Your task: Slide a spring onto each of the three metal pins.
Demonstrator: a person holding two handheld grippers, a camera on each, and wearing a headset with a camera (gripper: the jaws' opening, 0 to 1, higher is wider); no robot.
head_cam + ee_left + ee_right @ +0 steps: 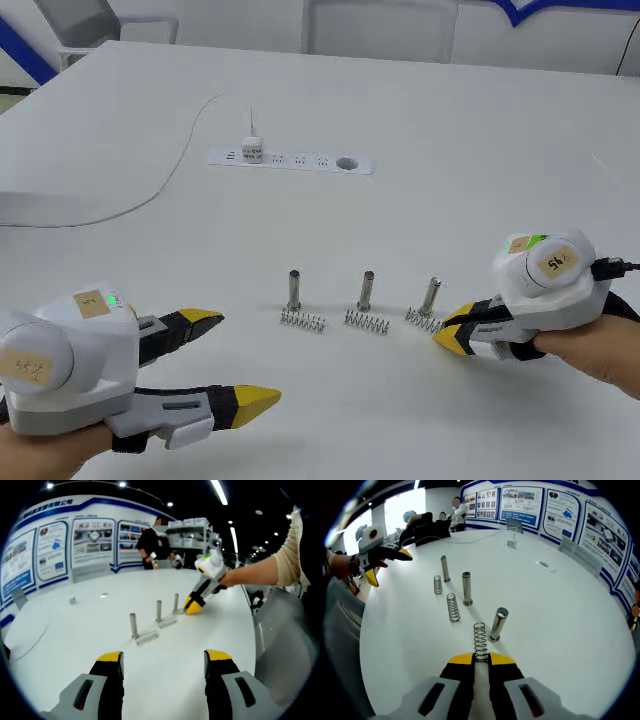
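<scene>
Pins are seen standing upright in a row across the lower middle of the head view on the white desk (450, 130): the left pin (294, 290), the middle pin (366, 290) and the right pin (431, 294). Just below each pin in the frame a spring is laid flat on the desk: the left spring (302, 320), the middle spring (367, 322) and the right spring (424, 320), none of them threaded onto a pin. The right gripper (447, 337) is held at the right of the frame, its yellow tips brought against the right-hand end of the right spring. In the right gripper view its jaws are shown drawn nearly together at the bottom centre, with the near end of the right spring pinched between the yellow tips and the right pin standing just beside it, to the upper right. The left gripper (235, 358) is held at the lower left of the head view, jaws spread wide with nothing between them, well apart from the left spring and pointed towards the row. A power strip (290, 159) carrying a white plug (252, 150) is seen in the upper middle of the frame.
</scene>
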